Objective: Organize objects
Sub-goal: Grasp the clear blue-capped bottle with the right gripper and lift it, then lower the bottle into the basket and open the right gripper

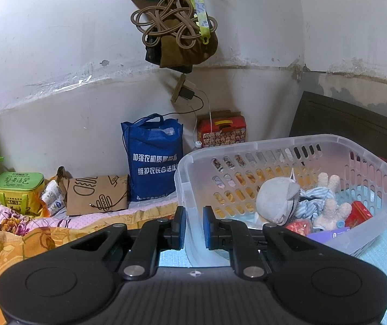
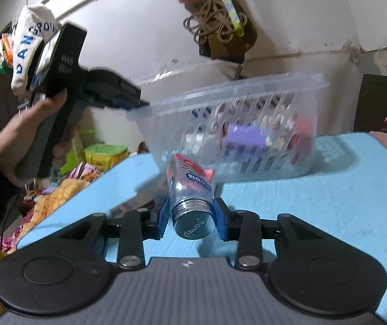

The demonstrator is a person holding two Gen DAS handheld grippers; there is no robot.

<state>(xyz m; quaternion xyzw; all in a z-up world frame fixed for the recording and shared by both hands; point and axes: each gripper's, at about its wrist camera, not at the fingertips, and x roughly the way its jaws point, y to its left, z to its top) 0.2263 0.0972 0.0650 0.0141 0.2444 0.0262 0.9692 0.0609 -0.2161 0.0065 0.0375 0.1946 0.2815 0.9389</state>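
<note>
Right hand-held gripper (image 2: 192,220) clamps bottle (image 2: 190,189) above blue mat (image 2: 315,203).

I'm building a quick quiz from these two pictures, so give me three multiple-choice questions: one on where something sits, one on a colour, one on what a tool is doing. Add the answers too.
1. Where is the blue bag?
A. Inside the basket
B. Standing against the wall, beside the basket
C. Hanging overhead

2. What colour is the mat under the basket?
A. Light blue
B. Red
C. Black

3. What is the right tool doing?
A. Open and empty
B. Shut on the bottle
C. Shut on the basket's rim

Answers:
1 B: the bag stands upright at the foot of the wall, left of the basket.
2 A: the surface around the basket is pale blue.
3 B: both blue pads press the bottle's sides, with its silver cap towards the camera.
</note>
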